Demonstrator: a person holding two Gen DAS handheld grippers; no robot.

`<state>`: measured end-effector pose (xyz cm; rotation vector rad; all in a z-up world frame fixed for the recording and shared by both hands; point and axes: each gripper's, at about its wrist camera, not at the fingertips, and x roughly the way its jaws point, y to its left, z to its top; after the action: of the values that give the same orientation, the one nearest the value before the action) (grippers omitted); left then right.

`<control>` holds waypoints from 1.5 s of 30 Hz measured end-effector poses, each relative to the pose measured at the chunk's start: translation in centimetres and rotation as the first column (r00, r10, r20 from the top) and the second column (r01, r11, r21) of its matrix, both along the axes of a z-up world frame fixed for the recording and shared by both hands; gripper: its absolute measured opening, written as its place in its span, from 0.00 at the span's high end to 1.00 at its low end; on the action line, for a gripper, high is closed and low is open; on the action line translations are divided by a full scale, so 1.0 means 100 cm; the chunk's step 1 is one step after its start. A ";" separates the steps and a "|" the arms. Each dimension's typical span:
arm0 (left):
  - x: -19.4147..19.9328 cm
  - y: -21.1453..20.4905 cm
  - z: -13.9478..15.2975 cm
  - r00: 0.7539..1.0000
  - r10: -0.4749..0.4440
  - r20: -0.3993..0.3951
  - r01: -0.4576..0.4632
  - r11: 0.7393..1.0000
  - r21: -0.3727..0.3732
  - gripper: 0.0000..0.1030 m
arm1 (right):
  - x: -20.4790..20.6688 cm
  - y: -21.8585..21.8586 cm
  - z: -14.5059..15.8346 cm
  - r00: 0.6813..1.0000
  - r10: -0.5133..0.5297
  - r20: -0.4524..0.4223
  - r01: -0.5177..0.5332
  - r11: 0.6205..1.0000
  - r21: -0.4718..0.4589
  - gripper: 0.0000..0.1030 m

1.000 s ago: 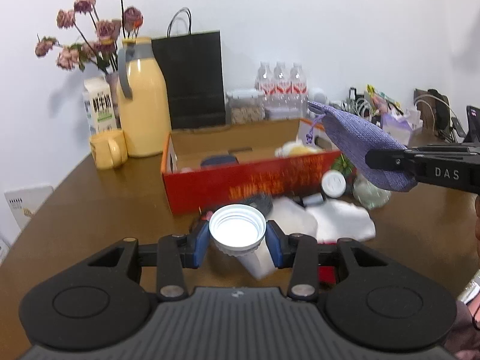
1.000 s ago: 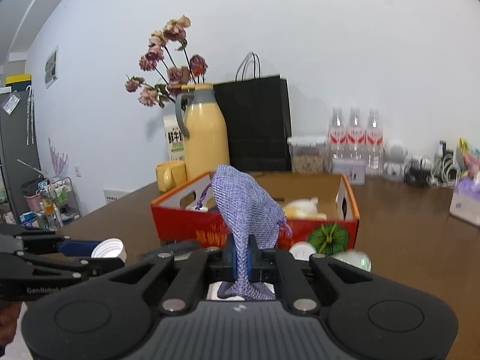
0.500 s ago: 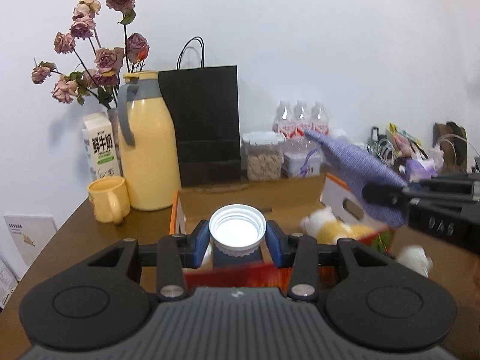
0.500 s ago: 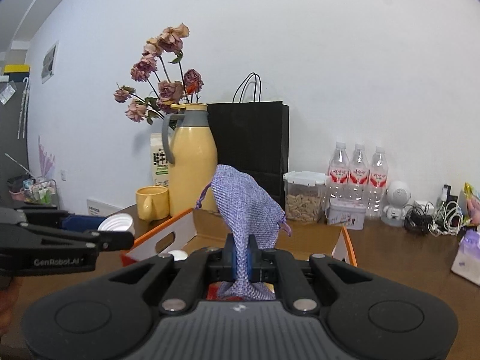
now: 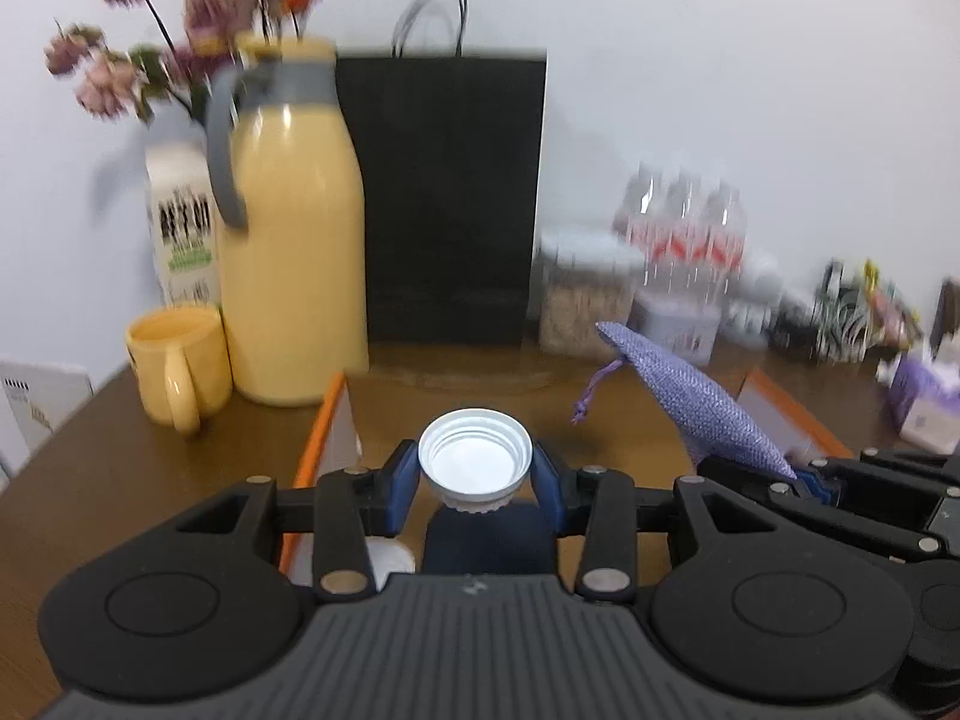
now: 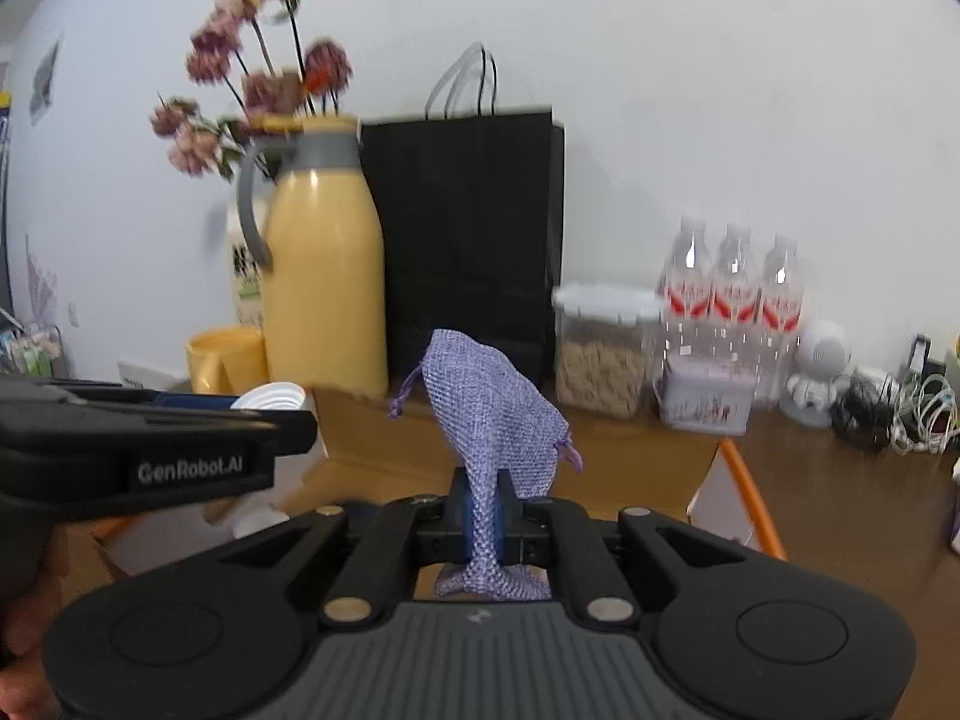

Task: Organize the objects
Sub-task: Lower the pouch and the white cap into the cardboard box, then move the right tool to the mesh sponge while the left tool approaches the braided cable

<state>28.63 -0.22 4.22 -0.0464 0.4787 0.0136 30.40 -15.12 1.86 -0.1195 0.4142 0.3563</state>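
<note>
both hands moved in from the box front – now over the open cardboard box [image 5: 336, 420] | left gripper [image 5: 474, 471] jaws clamp white lid [image 5: 475, 459] | right gripper [image 6: 483, 525], at 3 o'clock, jaws pinch purple drawstring pouch [image 6: 489, 414] – both look ready to drop in

box [image 5: 600, 414] open above, thermos [image 5: 294, 276] behind

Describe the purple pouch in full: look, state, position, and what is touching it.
The purple pouch is a small bag of coarse woven cloth, lilac flecked with white, with a knotted purple drawstring dangling from its mouth. It looks limp and flat. The right gripper is shut on its lower end, so the pouch stands up out of the gripper and leans, mouth uppermost. It is held in the air above the open cardboard box; nothing else touches it.
</note>
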 end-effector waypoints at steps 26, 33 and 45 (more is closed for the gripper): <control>-0.022 -0.009 -0.001 0.996 0.026 0.080 -0.033 0.996 0.086 0.00 | -0.013 -0.011 -0.004 0.999 0.018 -0.039 -0.018 1.000 0.001 0.01; -0.023 -0.007 0.000 0.996 0.035 0.083 -0.041 0.996 0.073 0.00 | -0.018 -0.016 0.003 1.000 0.007 -0.016 -0.006 1.000 0.020 0.00; -0.038 -0.003 0.015 0.995 0.041 0.093 -0.046 0.998 0.053 0.00 | -0.031 -0.021 0.015 1.000 0.003 0.023 -0.003 1.000 0.026 0.00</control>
<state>24.80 -0.57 5.76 -0.0034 0.3847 0.0672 27.31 -17.26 3.37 -0.0984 0.3869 0.3630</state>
